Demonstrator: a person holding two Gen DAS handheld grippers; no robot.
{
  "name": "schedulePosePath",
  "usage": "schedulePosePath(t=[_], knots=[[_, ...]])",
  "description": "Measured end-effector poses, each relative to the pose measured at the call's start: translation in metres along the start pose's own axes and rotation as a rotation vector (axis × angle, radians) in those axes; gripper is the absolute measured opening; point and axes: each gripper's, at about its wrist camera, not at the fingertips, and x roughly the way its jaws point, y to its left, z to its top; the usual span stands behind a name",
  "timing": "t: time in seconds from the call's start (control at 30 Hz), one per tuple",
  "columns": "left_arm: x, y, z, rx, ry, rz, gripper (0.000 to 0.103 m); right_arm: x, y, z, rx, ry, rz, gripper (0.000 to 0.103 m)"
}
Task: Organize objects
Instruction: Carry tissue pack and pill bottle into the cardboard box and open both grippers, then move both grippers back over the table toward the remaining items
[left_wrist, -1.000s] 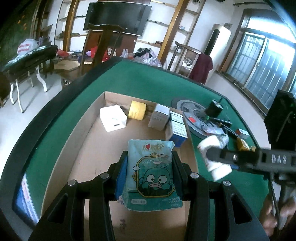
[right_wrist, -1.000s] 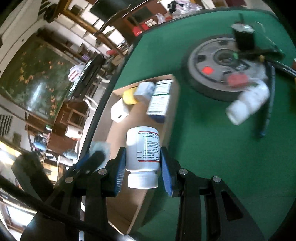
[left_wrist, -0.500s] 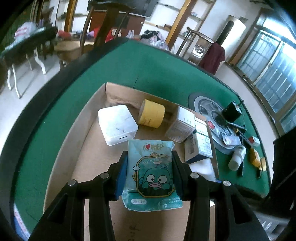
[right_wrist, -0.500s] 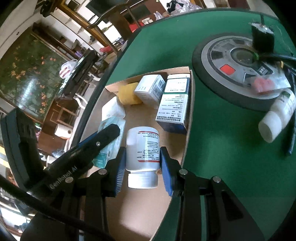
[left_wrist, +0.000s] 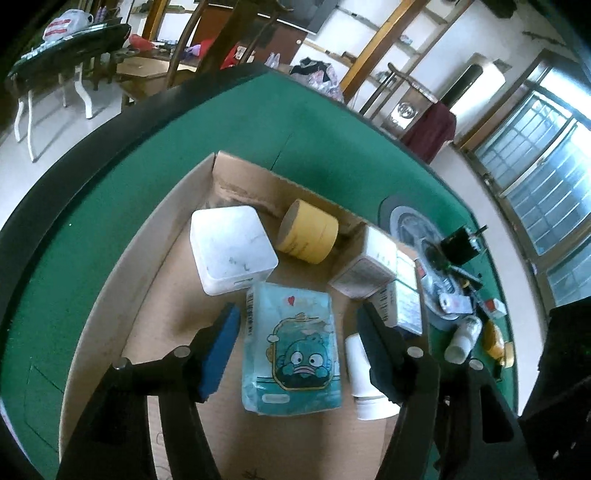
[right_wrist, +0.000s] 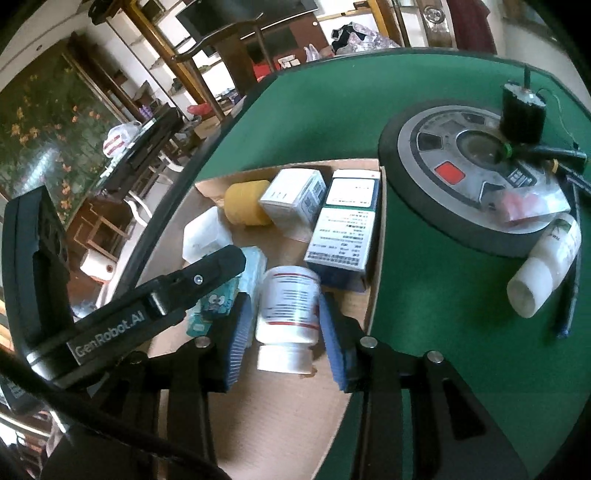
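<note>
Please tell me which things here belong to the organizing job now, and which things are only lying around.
Belong to the job:
- flat brown cardboard box
- teal cartoon tissue packet, between the open left gripper
- white pill bottle with red-striped label, between the right gripper, whose jaws have just been opening

Lying about:
- round grey control panel
- black cylindrical motor
- wooden chair

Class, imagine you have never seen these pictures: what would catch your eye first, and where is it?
The blue cartoon packet lies flat on the cardboard tray, between the open left tool fingers. Beside it, the white pill bottle sits between the right tool pads. A round grey disc rests on the green table.
</note>
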Motion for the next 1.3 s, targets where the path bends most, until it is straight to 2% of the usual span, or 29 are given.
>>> schedulePosePath(t=[0.1, 0.2, 0.27, 0.33, 0.5, 0.63, 0.8, 0.93, 1.03, 1.3], knots=[[-0.008, 0.005, -0.001, -0.029, -0.030, 0.003, 0.067, -0.018, -0.003, 0.000, -0.006, -0.042, -0.011, 0.046], [-0.007, 0.014, -0.005, -0.092, -0.009, 0.008, 0.067, -0.037, -0.006, 0.000, -0.005, -0.089, -0.024, 0.056], [-0.008, 0.018, -0.009, -0.120, -0.010, -0.012, 0.068, -0.049, -0.013, -0.003, 0.001, -0.113, -0.033, 0.056], [-0.011, 0.018, -0.014, -0.128, -0.015, 0.005, 0.068, -0.060, -0.018, -0.008, 0.001, -0.129, -0.042, 0.056], [-0.019, 0.010, -0.034, -0.101, -0.016, 0.009, 0.069, -0.081, -0.038, -0.024, 0.019, -0.141, -0.058, 0.056], [-0.030, -0.005, -0.035, -0.035, -0.075, -0.032, 0.069, -0.092, -0.055, -0.035, 0.035, -0.151, -0.102, 0.056], [-0.065, -0.039, -0.042, 0.029, -0.164, -0.067, 0.069, -0.116, -0.067, -0.037, -0.009, -0.214, -0.224, 0.057], [-0.091, -0.081, -0.058, 0.127, -0.239, 0.021, 0.075, -0.137, -0.069, -0.040, -0.065, -0.299, -0.319, 0.070], [-0.100, -0.103, -0.072, 0.182, -0.275, 0.040, 0.075, -0.147, -0.071, -0.045, -0.092, -0.333, -0.347, 0.071], [-0.105, -0.148, -0.100, 0.286, -0.305, 0.092, 0.075, -0.162, -0.082, -0.050, -0.153, -0.368, -0.425, 0.071]])
